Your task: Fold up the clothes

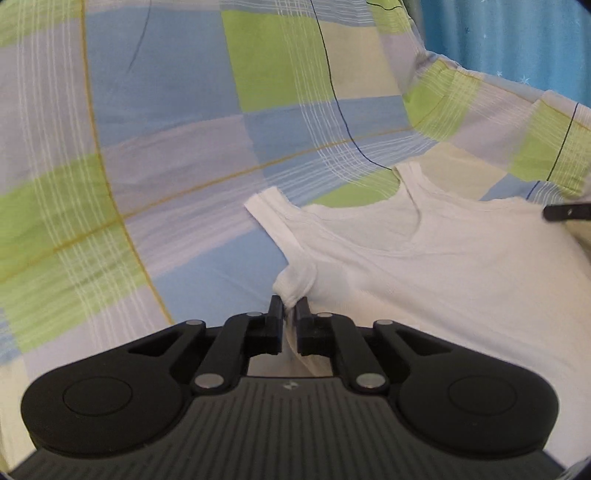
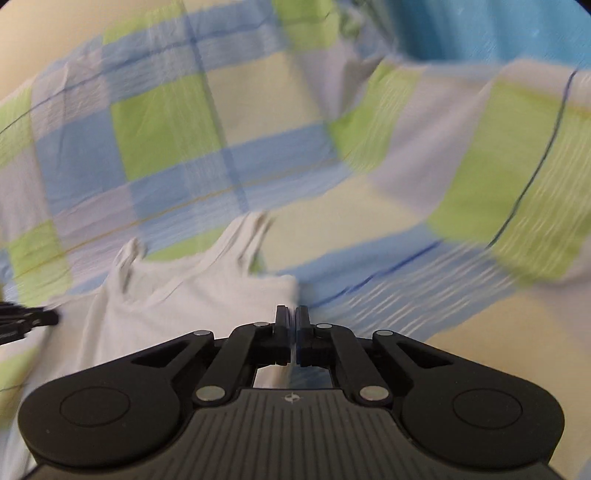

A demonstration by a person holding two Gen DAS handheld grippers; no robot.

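A white sleeveless top (image 1: 443, 266) lies on a checked bedsheet (image 1: 155, 147), straps pointing away from me. My left gripper (image 1: 290, 304) is shut on a bunched fold of the top's left edge, below the armhole. In the right wrist view the same white top (image 2: 177, 306) spreads to the left, and my right gripper (image 2: 291, 314) is shut on its right edge. Each gripper's black tip shows at the edge of the other's view: the right gripper (image 1: 567, 212) and the left gripper (image 2: 26, 321). The right wrist view is motion-blurred.
The blue, green and cream checked bedsheet (image 2: 369, 166) covers the whole surface under the top, with rumpled folds at the back right. A blue curtain (image 1: 509, 33) hangs behind the bed.
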